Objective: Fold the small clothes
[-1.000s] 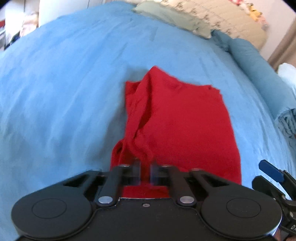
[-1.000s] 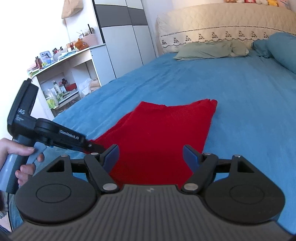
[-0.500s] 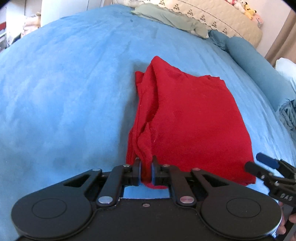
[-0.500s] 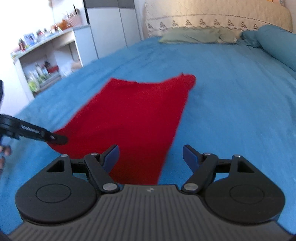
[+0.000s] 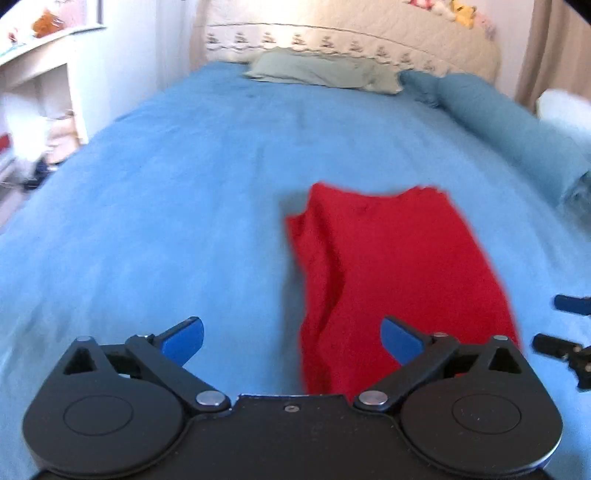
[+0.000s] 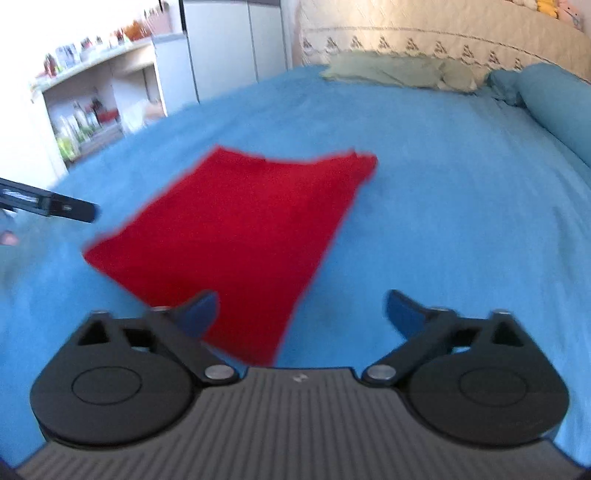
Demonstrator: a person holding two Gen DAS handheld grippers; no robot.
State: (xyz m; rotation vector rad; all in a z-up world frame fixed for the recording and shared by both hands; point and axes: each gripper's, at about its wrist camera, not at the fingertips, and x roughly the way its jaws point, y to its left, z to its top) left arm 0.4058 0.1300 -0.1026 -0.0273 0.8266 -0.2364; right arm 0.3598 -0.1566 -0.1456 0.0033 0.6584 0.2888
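Red garment (image 5: 399,273), a small soft knit piece folded into a rough rectangle, lies on the blue bed cover (image 5: 166,206) toward the near side of the bed. Its right part is flat and smooth; along the left edge the cloth bunches into upright folds and ridges. In the right wrist view the same garment (image 6: 243,229) reads as a tapered slab with one pointed far corner. No writing or label can be read on it; the frames are blurred.

The bed cover looks matt and slightly napped. At the head of the bed sit a pale green pillow (image 5: 317,70), a blue bolster (image 5: 509,122) and a quilted cream headboard (image 5: 354,33) with a row of small stitched motifs. White shelves (image 6: 92,107) with bottles stand beside the bed.

The left gripper (image 5: 291,338) has its jaws opening and spread wide; the garment's near edge lies below and between the blue pads, which do not press on it. The right gripper (image 6: 301,314) is also opening, its jaws wide; the garment's near corner lies under the left pad, and nothing is gripped. Each gripper's black tip shows at the edge of the other's view.
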